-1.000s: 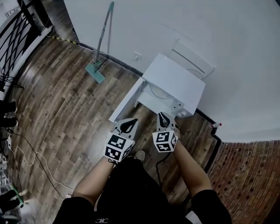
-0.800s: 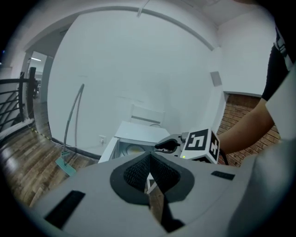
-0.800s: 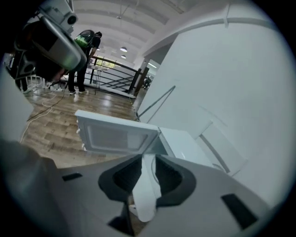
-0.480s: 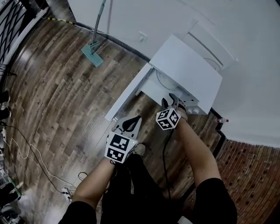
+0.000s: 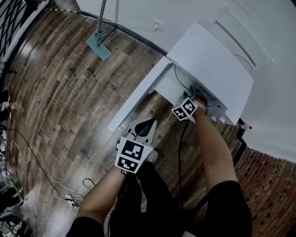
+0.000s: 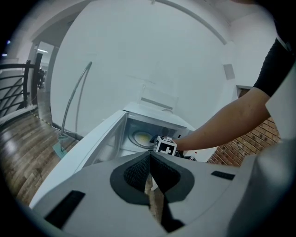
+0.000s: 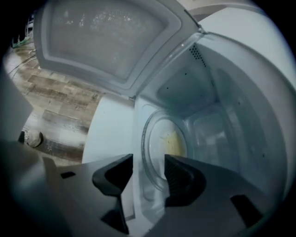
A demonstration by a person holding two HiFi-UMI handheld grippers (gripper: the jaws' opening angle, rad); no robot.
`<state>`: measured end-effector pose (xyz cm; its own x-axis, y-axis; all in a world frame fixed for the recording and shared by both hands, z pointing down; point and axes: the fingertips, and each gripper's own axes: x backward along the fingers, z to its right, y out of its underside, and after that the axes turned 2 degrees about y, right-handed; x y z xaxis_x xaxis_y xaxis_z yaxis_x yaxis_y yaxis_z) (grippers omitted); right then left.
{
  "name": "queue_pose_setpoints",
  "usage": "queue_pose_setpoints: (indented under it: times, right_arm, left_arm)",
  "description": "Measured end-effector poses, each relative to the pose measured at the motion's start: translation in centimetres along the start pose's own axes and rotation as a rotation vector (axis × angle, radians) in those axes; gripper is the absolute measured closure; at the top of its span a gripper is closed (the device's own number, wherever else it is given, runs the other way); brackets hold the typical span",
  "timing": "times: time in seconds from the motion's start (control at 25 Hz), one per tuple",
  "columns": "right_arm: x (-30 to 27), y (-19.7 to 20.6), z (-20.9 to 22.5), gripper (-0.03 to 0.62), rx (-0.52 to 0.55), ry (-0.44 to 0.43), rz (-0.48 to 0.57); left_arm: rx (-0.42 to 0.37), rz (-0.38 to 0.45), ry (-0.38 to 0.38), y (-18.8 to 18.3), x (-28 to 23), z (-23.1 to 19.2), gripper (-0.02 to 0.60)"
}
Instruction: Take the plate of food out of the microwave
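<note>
While the microwave stands on the wooden floor against the white wall, its door hangs wide open, swung out to the near left. The person bends over it with a gripper in each hand.

The right gripper is pushed forward to the mouth of the oven, the arm stretched out behind it. Its jaws stand apart and are opening, and no pad presses on anything. Just beyond the tips, inside the white cavity, lies the plate: round, pale and clear-looking, flat on the oven floor, with a yellowish patch of food near its middle. The near rim of the plate shows in the gap between the jaws, and it seems to sit a little past the pads and not touch them, though the blur there makes that hard to say.

The left gripper hangs back, near the person's body and just this side of the open door's outer edge. Its jaws are pressed together with nothing in them, pointing toward the oven.

Farther left, a mop with a teal head leans on the wall. Loose cables trail over the floor at the near left, and a brick wall runs along the right.
</note>
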<state>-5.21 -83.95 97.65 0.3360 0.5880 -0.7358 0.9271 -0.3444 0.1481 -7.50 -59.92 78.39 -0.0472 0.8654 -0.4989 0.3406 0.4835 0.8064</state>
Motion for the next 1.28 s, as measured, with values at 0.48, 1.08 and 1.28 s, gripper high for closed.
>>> queue_pose_setpoints:
  times: [0.48,1.08,1.28]
  right_arm:
    - [-3.4,-0.4,-1.0,0.322,0.023,-0.1,-0.034]
    - [0.3,0.1,-2.3,0.532,0.122,0.097,0.044]
    - [3.2,0.0,-1.6,0.566,0.209,0.256,0.074]
  left_arm:
    - [0.042,-0.039,-0.007,2.0,-1.4,-2.0,0.581]
    - [0.013,-0.097,0.055,3.4,-1.0,0.0,0.581]
    - [0.001,-0.093,0.068,2.5,-0.8,0.5,0.581]
